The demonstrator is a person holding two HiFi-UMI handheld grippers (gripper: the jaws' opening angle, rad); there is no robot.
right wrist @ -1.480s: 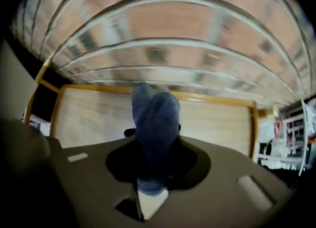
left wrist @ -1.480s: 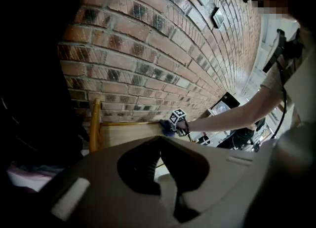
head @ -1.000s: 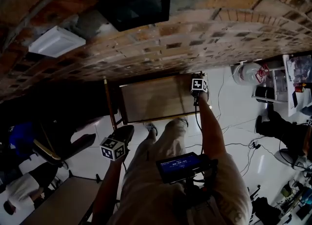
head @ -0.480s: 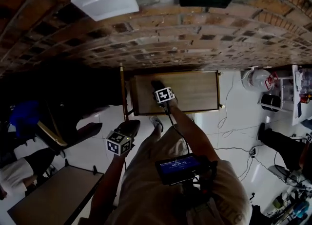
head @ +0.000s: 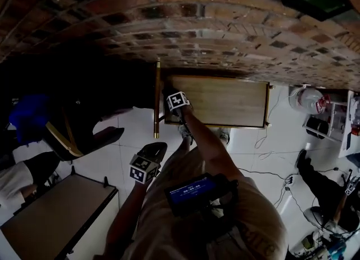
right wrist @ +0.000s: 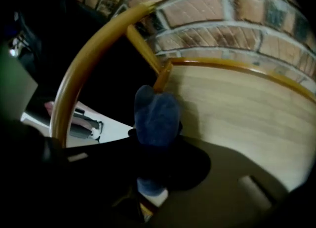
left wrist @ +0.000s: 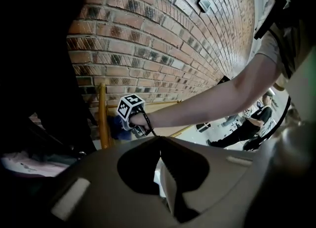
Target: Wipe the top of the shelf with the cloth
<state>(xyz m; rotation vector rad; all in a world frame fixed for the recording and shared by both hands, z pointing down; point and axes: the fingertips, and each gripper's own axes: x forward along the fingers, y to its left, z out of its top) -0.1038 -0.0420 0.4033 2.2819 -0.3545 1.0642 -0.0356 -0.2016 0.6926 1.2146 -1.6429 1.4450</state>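
Blue cloth (right wrist: 155,116): clamped in the jaws of the right gripper (right wrist: 152,180); its bunched end presses on the shelf (head: 225,101) top, at the corner just beside a yellow post (right wrist: 148,54).
Shelf: the top is pale wood with a yellow rim. It stands against the brick wall (head: 197,28), and most of the top lies bare to the right of the cloth.
Right gripper: the jaws are closed on the cloth. In the head view the arm stretches forward and the marker cube sits over the shelf's left end.
Left gripper (left wrist: 159,143): the jaws are together, tips touching, with nothing between them. It is held low at the person's left side over the white tiled floor (head: 259,146), well apart from the shelf.
Yellow rail (right wrist: 89,64): arcs up at the shelf's left edge, with dark space beyond it.
Screen (head: 194,191): a small lit device at the person's chest.
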